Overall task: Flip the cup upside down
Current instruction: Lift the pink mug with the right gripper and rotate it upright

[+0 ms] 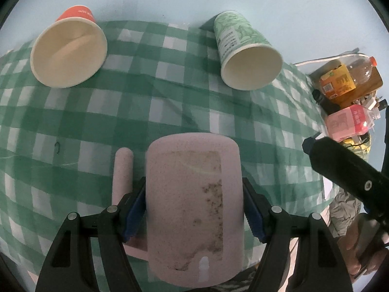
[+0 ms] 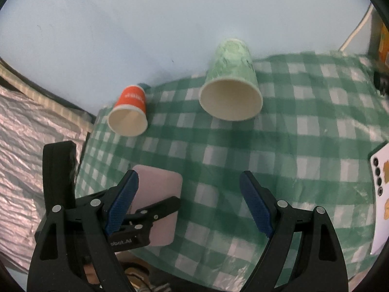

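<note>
The pink mug (image 1: 194,189) sits dead centre in the left tool (image 1: 194,206), the blue pads (image 1: 135,206) pressed to its flanks at nine and three o'clock, so the tool is clamped on the mug's body. Its long axis runs straight out along the fingers toward twelve o'clock, and its handle (image 1: 122,172) juts off at about ten o'clock, outside the left pad. Which end is the mouth cannot be told from here; the far end looks rounded and closed. From the right wrist view the same mug (image 2: 158,194) shows at eight o'clock, gripped by the other tool, over the near left corner of the checked cloth (image 2: 304,133) on the desk.

The right tool (image 2: 188,204) hangs with its fingers wide apart and nothing between them. It is well clear of the mug, so the left does the work.

The turn likely calls for a roll of the left wrist, then a straight set-down. Room looks fair: bare cloth (image 1: 97,112) lies ahead. The orange paper cup (image 1: 69,48) at eleven o'clock and the green paper cup (image 1: 245,51) at one o'clock stand well off. Bottles (image 1: 345,80) crowd the desk edge at three o'clock, and a phone (image 2: 381,194) lies at the right rim. The near left edge is the hazard.
</note>
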A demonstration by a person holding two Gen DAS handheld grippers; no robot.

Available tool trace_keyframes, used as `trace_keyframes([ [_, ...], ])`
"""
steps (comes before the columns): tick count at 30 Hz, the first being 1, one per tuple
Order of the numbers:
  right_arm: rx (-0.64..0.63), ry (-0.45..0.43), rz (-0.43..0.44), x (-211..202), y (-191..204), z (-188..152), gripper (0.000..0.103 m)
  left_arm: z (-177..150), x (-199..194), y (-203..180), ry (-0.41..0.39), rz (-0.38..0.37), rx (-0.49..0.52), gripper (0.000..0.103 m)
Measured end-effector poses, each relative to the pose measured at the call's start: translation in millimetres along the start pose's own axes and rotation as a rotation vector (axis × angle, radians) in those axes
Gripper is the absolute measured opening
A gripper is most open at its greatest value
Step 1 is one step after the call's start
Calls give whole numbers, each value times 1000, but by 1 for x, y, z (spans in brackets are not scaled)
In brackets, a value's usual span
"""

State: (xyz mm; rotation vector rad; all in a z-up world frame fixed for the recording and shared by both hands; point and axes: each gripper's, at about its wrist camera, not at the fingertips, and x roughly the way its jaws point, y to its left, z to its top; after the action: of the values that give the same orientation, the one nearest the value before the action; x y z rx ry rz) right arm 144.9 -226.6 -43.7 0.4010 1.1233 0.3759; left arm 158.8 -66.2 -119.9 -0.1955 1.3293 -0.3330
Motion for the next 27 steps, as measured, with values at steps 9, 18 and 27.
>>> trace_keyframes([
  [9,20,16,7,6,-11,1,86,2,-1,0,7,17,1,80],
  [18,49,39,56,2,-14,2,86,-9,-47,12,-65,-72,9,88],
  [27,32,113,83,26,10,-7,86,-22,-85,47,-182,-12,6,89],
])
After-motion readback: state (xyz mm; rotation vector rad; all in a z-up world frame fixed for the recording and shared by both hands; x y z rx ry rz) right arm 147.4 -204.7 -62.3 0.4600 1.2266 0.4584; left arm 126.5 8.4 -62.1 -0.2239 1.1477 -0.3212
